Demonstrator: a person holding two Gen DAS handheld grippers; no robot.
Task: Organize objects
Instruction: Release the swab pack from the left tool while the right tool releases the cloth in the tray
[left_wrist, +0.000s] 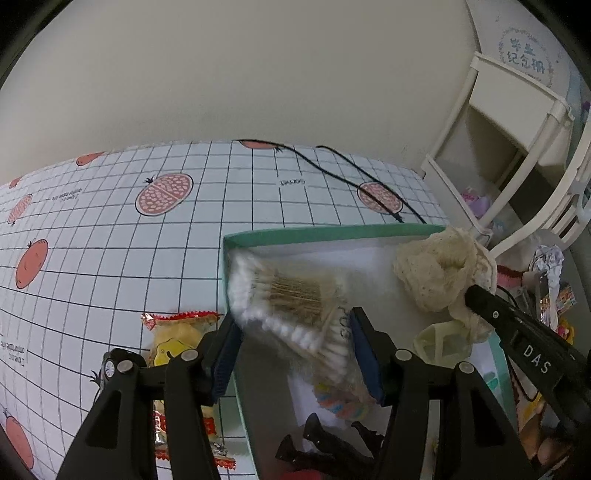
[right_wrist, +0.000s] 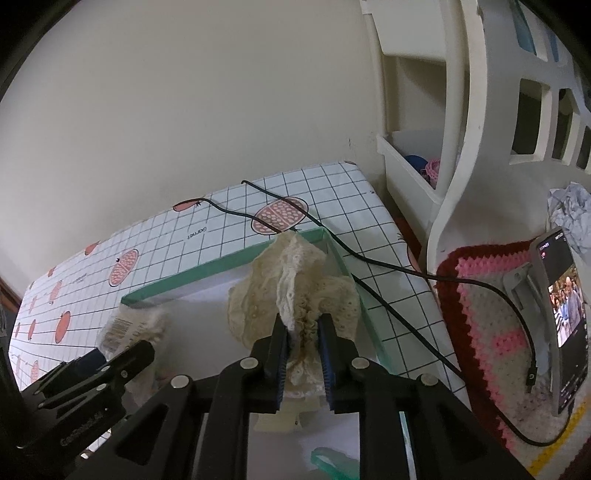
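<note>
While my table (left_wrist: 110, 229) spreads widest under its white grid cloth printed with pomegranates, the word "Garnet" reads upside down near its far edge. On it sits the green-rimmed box (left_wrist: 332, 232), white inside, where most of my things lie. My right gripper (right_wrist: 303, 332) is pinched narrow on a cream lace cloth (right_wrist: 295, 280), which bunches up above the box's far right corner; the fingers squeeze its lower folds. From the left wrist view that gripper's black arm shows the letters "DAS". My left gripper (left_wrist: 295, 332) stands wide, its blue pads either side of a clear bag of cotton swabs (left_wrist: 288, 295) without pressing it; the bag is blurred and lies against the box's left wall, white tips fanned around tan sticks. Left of the box, on the cloth, lies a yellow snack packet (left_wrist: 177, 339) with a red crimped edge. Near my left fingers inside the box I see a pastel twisted band (left_wrist: 340, 404) and a black figure (left_wrist: 325, 446).
</note>
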